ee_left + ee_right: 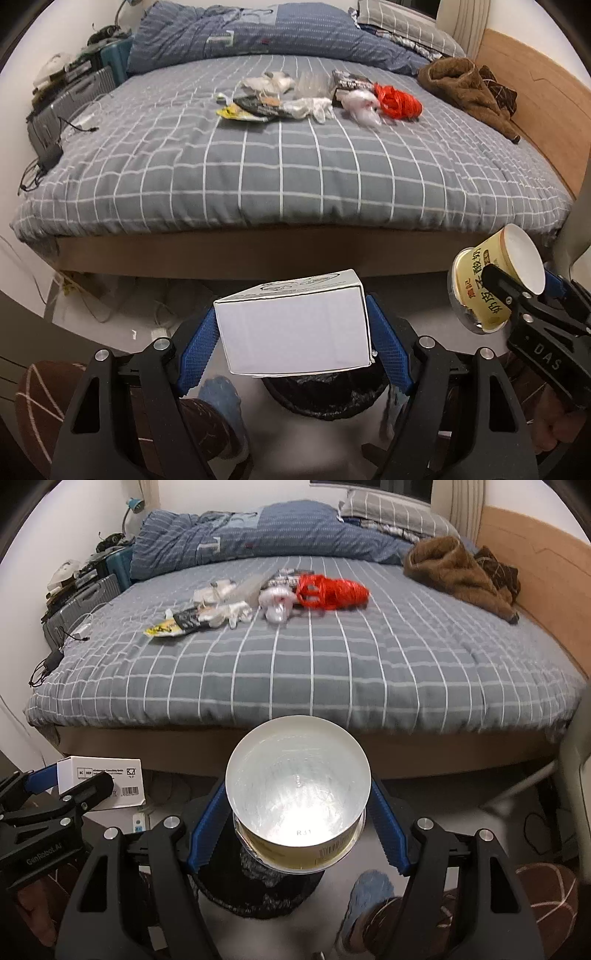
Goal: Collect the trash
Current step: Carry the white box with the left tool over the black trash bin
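My left gripper [293,332] is shut on a white cardboard box [295,325], held above a black-lined trash bin [325,395] on the floor; the box also shows in the right wrist view [110,779]. My right gripper [297,830] is shut on a yellow paper noodle cup [297,805], bottom toward the camera, above the bin [258,890]. The cup also shows in the left wrist view [495,284]. More trash lies on the bed: a red plastic bag [399,101], white wrappers [360,105] and a yellow-black packet [243,110].
The bed [280,173] has a grey checked cover, with a blue quilt [258,33] and brown clothing [469,88] at the back. Suitcases [70,99] and cables stand at the left. A foot in a blue slipper [365,897] is beside the bin.
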`<state>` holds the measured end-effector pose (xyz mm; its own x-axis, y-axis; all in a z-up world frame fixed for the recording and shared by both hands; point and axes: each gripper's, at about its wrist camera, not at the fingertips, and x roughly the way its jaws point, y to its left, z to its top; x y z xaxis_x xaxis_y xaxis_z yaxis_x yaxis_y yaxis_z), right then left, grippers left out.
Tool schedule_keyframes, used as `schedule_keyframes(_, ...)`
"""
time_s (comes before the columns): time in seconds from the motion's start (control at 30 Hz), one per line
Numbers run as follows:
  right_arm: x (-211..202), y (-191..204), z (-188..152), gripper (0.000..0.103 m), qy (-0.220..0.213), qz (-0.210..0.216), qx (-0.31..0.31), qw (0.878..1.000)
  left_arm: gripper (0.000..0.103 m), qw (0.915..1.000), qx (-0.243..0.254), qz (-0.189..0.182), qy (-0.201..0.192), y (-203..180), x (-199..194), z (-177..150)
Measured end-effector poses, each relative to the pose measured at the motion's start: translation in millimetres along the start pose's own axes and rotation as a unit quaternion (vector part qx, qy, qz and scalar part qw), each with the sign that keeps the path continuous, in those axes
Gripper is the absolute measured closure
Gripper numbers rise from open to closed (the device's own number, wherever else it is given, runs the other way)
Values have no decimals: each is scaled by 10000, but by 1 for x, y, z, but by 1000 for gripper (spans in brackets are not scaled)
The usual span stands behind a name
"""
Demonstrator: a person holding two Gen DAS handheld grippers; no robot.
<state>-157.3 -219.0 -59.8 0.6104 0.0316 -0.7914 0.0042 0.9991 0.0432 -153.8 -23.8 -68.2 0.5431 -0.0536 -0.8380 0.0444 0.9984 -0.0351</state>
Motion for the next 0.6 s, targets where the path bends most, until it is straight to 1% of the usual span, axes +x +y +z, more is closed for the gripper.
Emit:
schedule_keyframes(0.1,10,-3,-6,34,93,-60,3,9999,28,9999,-33,-35,107,1,13,-6)
schedule_keyframes(0.23,30,-7,-13,34,289,-140,15,9995,28,9992,10,-134,379,-1,40,-12)
schedule_keyframes(0.43,64,-17,-16,34,566,-202,119,9981,28,9979,163,-147,606,-9,76,-7)
schedule_keyframes(0.6,80,-27,-16,34,654,-259,146,9974,28,9958,293,-249,836,-23,111,-4)
